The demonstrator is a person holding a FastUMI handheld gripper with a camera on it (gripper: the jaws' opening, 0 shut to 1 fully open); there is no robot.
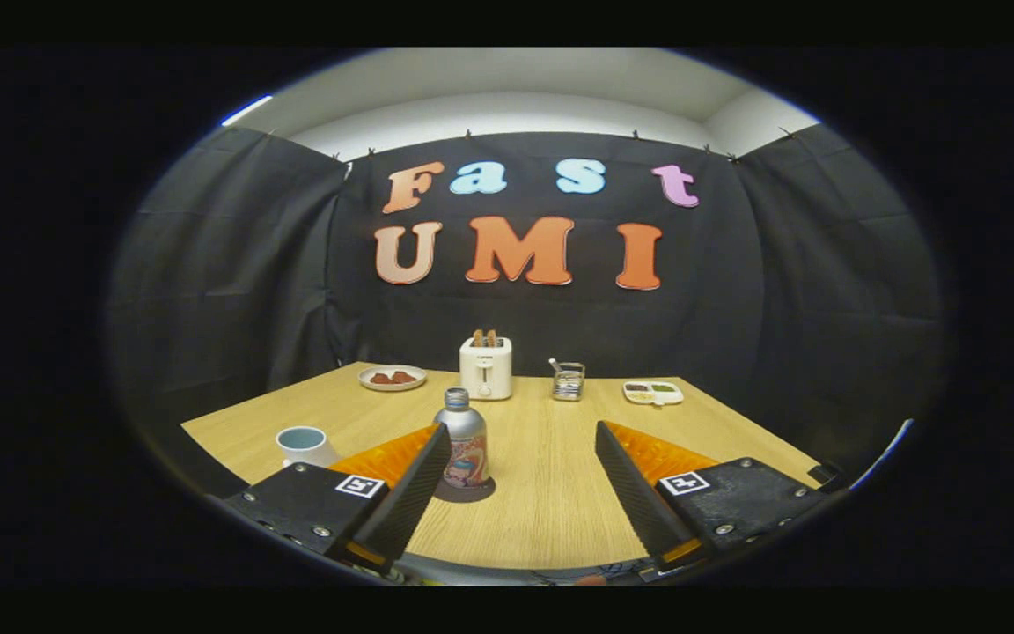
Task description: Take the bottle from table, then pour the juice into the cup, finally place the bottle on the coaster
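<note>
A silver bottle [463, 440] with a colourful label stands upright on a dark round coaster [465, 490] on the wooden table [551, 493]. It is just ahead of the left finger, partly behind that fingertip. A white cup [304, 446] with a pale blue inside stands to the left, beyond the left finger. My gripper [522, 436] is open, its fingers wide apart over the near part of the table with nothing between them.
At the back of the table stand a white toaster [486, 367] with toast in it, a plate with food [392, 378] to its left, a small metal rack [568, 381] and a divided dish [653, 392] to its right. Black cloth walls surround the table.
</note>
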